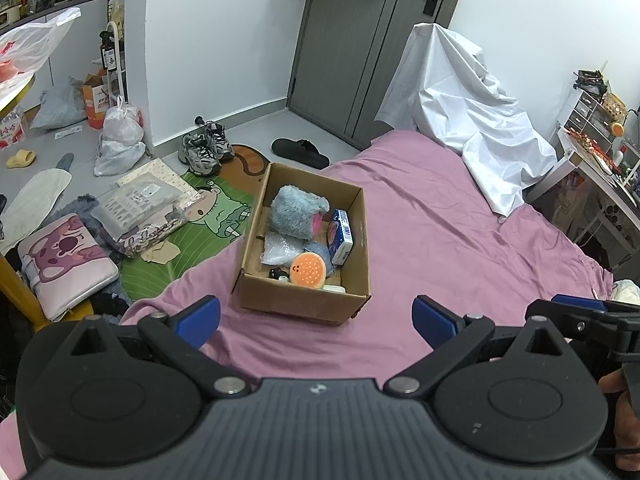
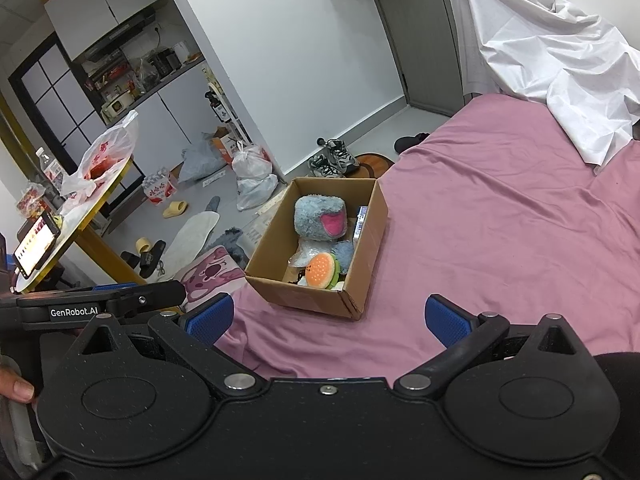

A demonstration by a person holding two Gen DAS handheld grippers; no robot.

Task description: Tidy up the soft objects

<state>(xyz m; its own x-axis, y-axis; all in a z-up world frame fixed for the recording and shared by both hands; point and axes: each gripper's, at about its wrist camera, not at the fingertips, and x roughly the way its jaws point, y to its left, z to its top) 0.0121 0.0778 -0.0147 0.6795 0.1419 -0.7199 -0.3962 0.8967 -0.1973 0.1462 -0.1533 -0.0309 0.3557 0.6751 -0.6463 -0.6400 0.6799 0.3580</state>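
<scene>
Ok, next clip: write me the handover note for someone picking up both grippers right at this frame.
Left gripper: open, empty, hovering over the pink bed sheet, short of the box.
Right gripper: open, empty, likewise short of the box.
Cardboard box sits on the bed's near-left corner. Inside: blue-grey plush, burger plush, blue carton, clear bag, small bits I can't identify.
Done: the soft toys are in the box; nothing soft lies loose on the sheet.
Left: unclear from here; check the box contents before moving anything.

Black grippers, blue ribbed fingers [image 2: 210,316], silver pivot screws, white "GenRobot.AI" lettering.
</scene>
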